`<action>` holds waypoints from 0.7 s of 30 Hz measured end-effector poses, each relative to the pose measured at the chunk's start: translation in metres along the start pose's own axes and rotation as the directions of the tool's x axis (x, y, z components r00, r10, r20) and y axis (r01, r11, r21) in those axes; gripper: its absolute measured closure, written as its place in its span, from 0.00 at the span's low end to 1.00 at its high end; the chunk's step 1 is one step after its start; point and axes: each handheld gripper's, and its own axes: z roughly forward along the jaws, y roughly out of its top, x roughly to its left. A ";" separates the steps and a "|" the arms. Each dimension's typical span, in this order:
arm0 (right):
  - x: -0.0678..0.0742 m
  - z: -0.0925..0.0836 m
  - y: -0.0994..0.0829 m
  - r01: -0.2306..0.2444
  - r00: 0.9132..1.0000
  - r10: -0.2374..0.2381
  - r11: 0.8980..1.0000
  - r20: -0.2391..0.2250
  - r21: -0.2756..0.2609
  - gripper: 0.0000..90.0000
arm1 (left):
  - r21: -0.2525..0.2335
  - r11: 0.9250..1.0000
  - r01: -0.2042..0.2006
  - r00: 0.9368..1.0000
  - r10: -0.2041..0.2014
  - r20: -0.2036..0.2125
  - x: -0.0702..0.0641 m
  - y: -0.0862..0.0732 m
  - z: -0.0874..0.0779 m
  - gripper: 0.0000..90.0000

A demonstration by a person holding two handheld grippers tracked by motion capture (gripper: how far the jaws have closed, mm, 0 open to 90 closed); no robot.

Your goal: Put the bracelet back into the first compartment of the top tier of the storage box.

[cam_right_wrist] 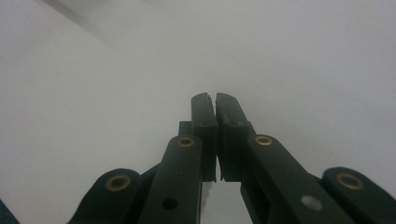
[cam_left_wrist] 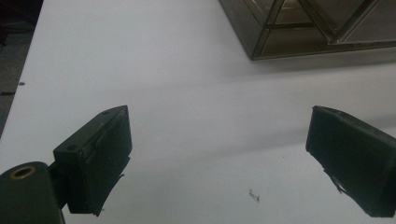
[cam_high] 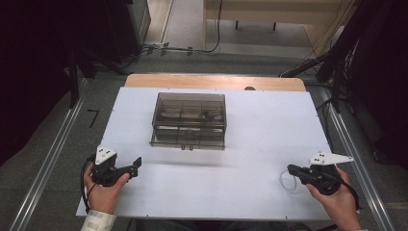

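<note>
A smoky see-through compartment box (cam_high: 189, 120) stands in the middle of the white table top (cam_high: 269, 125); its corner shows at the top of the left gripper view (cam_left_wrist: 299, 28). My left gripper (cam_high: 135, 166) rests near the front left edge, open, with bare table between its pads (cam_left_wrist: 219, 140). At the front right, my right gripper (cam_high: 290, 169) is shut, its pads pressed together (cam_right_wrist: 215, 100). A thin pale loop (cam_high: 287, 182) sits just under its tip; I cannot tell whether it is pinched.
A wooden table edge (cam_high: 216, 81) shows behind the white top. Metal rails (cam_high: 53, 154) run along both sides on the floor, and cables (cam_high: 183, 49) lie on the floor beyond. A tiny speck (cam_left_wrist: 253, 196) lies on the table before the left gripper.
</note>
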 end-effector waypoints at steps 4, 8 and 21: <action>0.003 -0.001 0.004 0.005 1.000 -0.005 1.000 -0.017 -0.007 0.94 | 0.001 1.000 0.000 1.000 0.000 0.001 0.000 0.000 0.000 0.08; 0.007 0.002 0.008 0.017 0.999 -0.017 1.000 -0.030 -0.013 0.94 | 0.003 1.000 0.000 1.000 0.000 0.002 0.000 0.000 0.000 0.08; 0.022 0.012 0.023 0.056 0.995 -0.054 0.998 -0.089 0.010 0.94 | -0.006 1.000 0.009 1.000 -0.009 0.001 0.001 0.000 -0.002 0.08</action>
